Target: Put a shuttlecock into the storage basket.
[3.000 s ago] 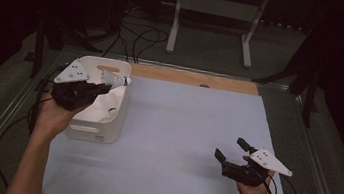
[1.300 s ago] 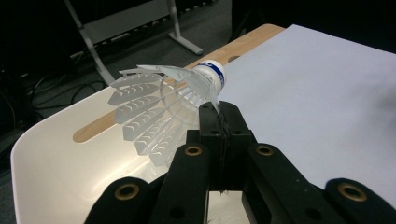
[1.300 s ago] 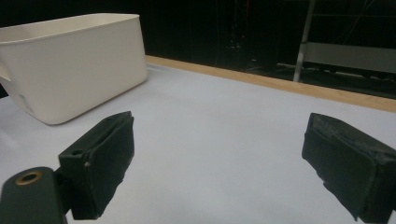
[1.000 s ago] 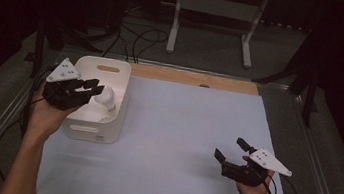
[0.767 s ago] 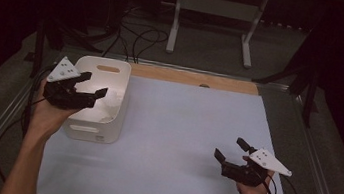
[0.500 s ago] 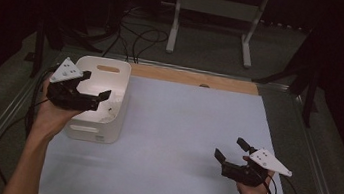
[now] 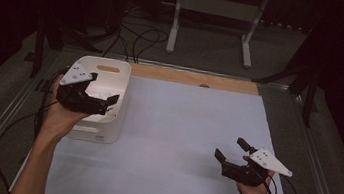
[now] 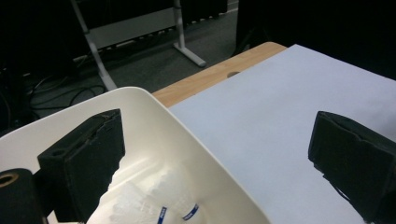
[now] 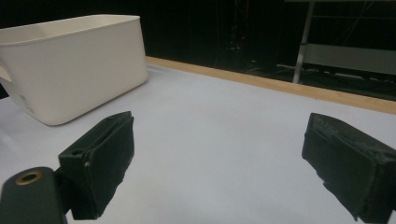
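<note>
A white plastic bin stands at the table's left. Inside it lies a crumpled clear plastic item with blue markings. My left gripper hovers over the bin's near right part. Its jaws have just been opening and now stand wide, with nothing between them; in the left gripper view they straddle the bin's rim. My right gripper rests low over the white table sheet at the near right, open and empty. From the right gripper view the bin stands far off to the left.
A wooden strip runs along the table's far edge. Beyond it stand a white metal frame and floor cables. Metal rails border the table's left and right sides.
The left gripper held a clear item over the bin, let it drop inside, opened its jaws and drew slightly back toward the near edge. The right gripper has not moved.
</note>
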Demonstrator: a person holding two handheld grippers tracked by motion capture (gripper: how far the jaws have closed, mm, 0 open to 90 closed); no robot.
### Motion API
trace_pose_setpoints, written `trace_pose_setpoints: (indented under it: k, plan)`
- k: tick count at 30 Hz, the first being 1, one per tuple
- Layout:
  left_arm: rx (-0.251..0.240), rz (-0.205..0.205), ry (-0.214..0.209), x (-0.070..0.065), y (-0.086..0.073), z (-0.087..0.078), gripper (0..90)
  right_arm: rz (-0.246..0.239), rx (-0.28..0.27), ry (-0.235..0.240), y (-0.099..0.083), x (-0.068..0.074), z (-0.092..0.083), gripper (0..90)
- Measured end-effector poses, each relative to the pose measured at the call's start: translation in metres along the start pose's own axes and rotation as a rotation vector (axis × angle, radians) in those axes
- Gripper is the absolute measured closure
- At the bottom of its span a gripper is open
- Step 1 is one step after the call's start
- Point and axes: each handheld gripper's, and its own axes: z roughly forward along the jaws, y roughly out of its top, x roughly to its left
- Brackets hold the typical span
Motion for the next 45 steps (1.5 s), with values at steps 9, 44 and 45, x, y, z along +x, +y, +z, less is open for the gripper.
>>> trace_pose_setpoints:
  k: [9, 44, 45]
  plan:
    - [-0.005, 0.003, -0.017, -0.010, -0.002, 0.008, 1.8, -0.001, 0.001, 0.001, 0.000, 0.000, 0.000, 9.3]
    - [-0.029, 0.047, -0.051, -0.050, -0.022, 0.036, 0.7, 0.000, 0.002, 0.003, -0.001, 0.001, 0.001, 9.3]
    - [-0.032, 0.047, -0.056, -0.051, -0.023, 0.036, 0.7, 0.001, 0.002, 0.004, -0.001, 0.001, 0.001, 9.3]
